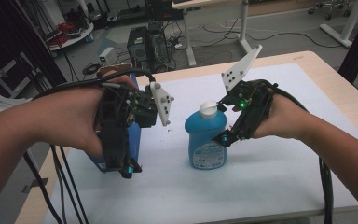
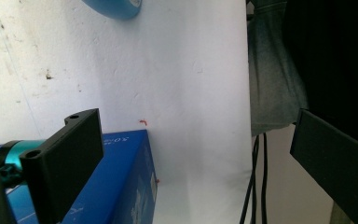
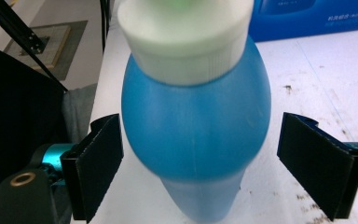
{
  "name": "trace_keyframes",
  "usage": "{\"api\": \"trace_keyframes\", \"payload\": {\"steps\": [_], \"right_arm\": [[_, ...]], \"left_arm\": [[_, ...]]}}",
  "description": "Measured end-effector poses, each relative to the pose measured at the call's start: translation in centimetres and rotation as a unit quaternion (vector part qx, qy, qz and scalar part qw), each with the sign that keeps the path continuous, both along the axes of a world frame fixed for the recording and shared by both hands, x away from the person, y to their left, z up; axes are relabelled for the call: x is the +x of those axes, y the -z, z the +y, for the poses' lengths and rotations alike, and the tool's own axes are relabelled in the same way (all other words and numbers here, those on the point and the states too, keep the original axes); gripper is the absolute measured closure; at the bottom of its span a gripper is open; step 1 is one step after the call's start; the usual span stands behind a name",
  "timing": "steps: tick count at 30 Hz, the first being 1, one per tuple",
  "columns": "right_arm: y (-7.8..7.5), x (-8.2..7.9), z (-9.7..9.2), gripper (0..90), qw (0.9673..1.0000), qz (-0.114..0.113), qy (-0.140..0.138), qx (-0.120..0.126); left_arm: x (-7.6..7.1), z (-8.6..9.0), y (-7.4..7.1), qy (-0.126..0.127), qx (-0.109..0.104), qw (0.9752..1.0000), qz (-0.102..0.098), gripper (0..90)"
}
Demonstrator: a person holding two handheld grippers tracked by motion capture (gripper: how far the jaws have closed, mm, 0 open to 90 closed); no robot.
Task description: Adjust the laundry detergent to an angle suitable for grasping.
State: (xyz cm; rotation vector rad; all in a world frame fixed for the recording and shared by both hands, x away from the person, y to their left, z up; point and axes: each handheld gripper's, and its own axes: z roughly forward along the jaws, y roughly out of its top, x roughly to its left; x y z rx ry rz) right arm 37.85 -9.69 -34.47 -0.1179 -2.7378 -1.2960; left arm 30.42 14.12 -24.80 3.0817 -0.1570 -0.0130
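Right gripper (image 3: 200, 163) jaws spread beside an upright blue bottle (image 3: 196, 135), not gripping; a nudge could topple it.

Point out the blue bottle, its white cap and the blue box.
blue bottle (image 1: 207, 135): high view, on its front, above the label.
white cap (image 1: 208, 109): high view, on its top.
blue box (image 2: 121, 182): left gripper view, on its side face.

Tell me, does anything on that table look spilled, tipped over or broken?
Nothing stands out. The blue bottle stands upright with its white cap on, the blue box looks intact, and the white table cover shows only small dark specks.
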Motion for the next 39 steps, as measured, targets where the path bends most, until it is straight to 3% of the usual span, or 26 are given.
{"api": "trace_keyframes", "payload": {"steps": [10, 16, 18, 24, 29, 32, 34, 39], "right_arm": [[-1.4, -0.2, -1.5, 12.3, 0.9996, -0.01, 0.005, -0.025], [-3.2, -0.2, -2.7, 9.4, 0.997, -0.011, 0.015, -0.075], [-3.8, -0.3, -2.9, 1.0, 0.9953, -0.021, 0.027, -0.091], [-5.6, -0.5, -3.3, 0.7, 0.9904, -0.029, 0.02, -0.134], [-7.6, -0.8, -3.6, 0.6, 0.9802, -0.032, 0.012, -0.195], [-8.5, -1.1, -3.6, 0.7, 0.9705, -0.039, 0.005, -0.238], [-9.2, -1.3, -3.6, 0.7, 0.962, -0.043, 0.005, -0.269], [-10.8, -1.6, -3.6, 0.8, 0.9453, -0.039, 0.001, -0.324]], "left_arm": [[0.0, 0.0, -0.1, -0.001, 0.001, 1.0, 0.0, 2.7], [0.0, 0.0, -0.1, -0.001, 0.001, 1.0, 0.0, 2.7], [0.1, -0.1, -0.1, -0.001, 0.002, 1.0, 0.0, 2.7], [0.2, -0.2, -0.1, 0.001, 0.003, 1.0, 0.0, 2.7], [0.3, -0.4, 0.0, 0.0, 0.005, 1.0, 0.001, 2.7], [0.4, -0.5, 0.1, -0.001, 0.007, 1.0, 0.002, 2.7], [0.5, -0.6, 0.1, -0.001, 0.01, 0.9999, 0.004, 2.7], [0.8, -0.8, 0.3, -0.002, 0.01, 0.9999, 0.005, 2.7]]}}
